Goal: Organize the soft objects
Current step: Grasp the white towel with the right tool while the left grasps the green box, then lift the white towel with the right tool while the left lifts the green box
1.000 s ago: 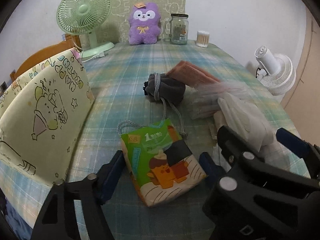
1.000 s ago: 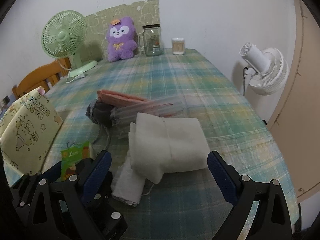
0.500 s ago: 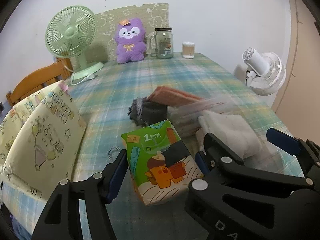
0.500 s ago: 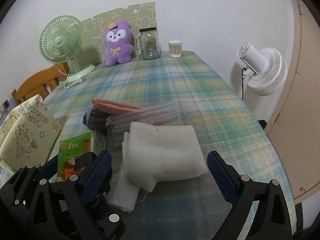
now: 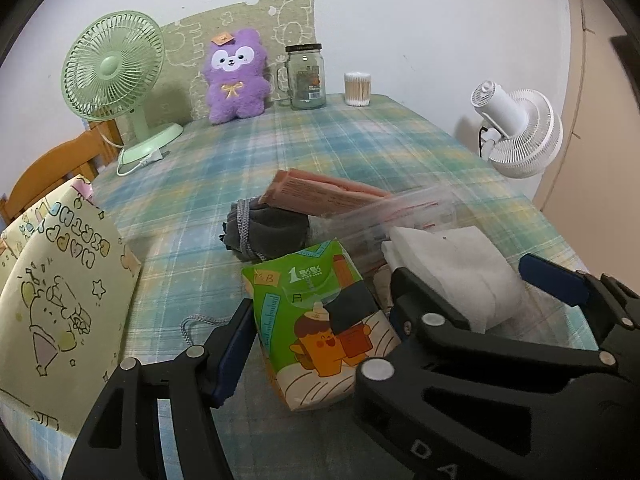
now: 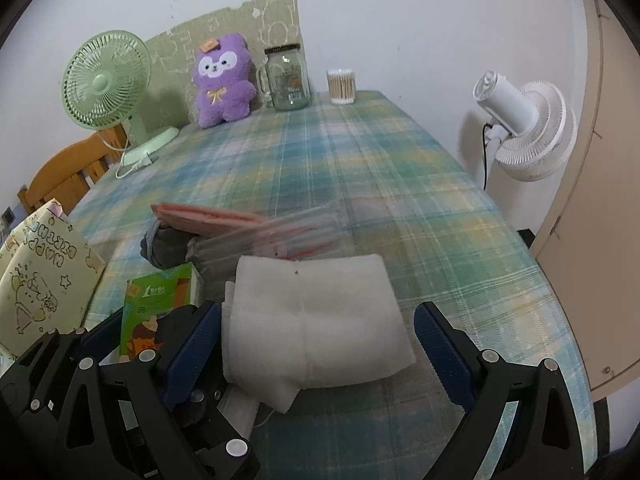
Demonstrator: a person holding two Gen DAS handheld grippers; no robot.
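Currently, the yellow cartoon bag (image 5: 60,300) stands at the near left edge of the plaid surface (image 5: 340,140). The left gripper (image 5: 320,336) has its fingers (image 5: 232,344) pinching the green tissue pack (image 5: 316,316), one pad on each side of it. Just beyond the pack lies the grey drawstring pouch (image 5: 268,232), with the pink packet (image 5: 320,196) resting partly on it and a clear plastic sleeve (image 5: 400,216) to its right. The right gripper (image 6: 320,344) has its fingers (image 6: 440,344) spread on either side of the folded white cloth (image 6: 316,316); the right pad stands clear of it. At the far end stand the green fan (image 5: 116,80), the purple plush (image 5: 236,76) and the glass jar (image 5: 306,76).
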